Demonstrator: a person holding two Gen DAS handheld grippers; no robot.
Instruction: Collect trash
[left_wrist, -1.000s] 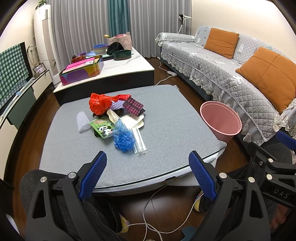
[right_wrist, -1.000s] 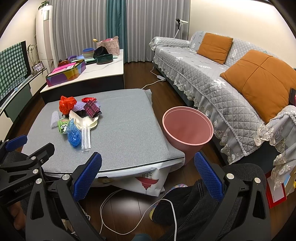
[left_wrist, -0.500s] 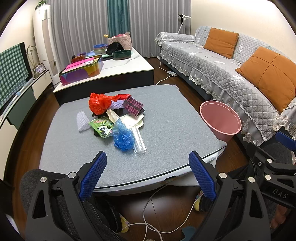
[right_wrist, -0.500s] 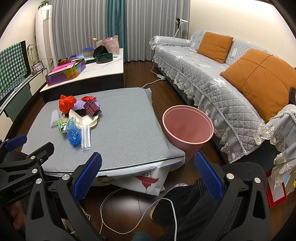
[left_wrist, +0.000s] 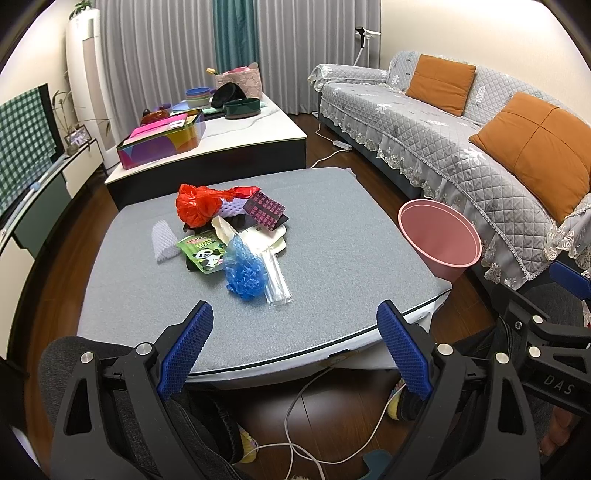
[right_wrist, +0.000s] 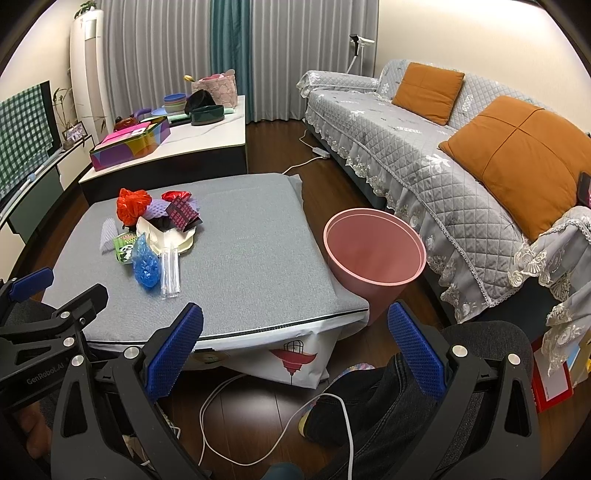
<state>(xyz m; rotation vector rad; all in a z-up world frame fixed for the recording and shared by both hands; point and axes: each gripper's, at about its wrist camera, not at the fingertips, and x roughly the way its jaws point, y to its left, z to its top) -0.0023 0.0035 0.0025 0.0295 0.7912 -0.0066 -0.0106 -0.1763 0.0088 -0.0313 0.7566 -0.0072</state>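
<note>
A heap of trash lies on the grey table: a red plastic bag, a blue plastic bag, a clear plastic packet, a green panda wrapper, a dark checkered wrapper and a white foam net. The heap also shows in the right wrist view, with the blue bag nearest. A pink bin stands on the floor right of the table. My left gripper is open and empty, before the table's near edge. My right gripper is open and empty, near the table's front right corner.
A grey sofa with orange cushions runs along the right. A white low table with bowls and a colourful box stands behind. White cables lie on the wooden floor. The person's legs sit below both grippers.
</note>
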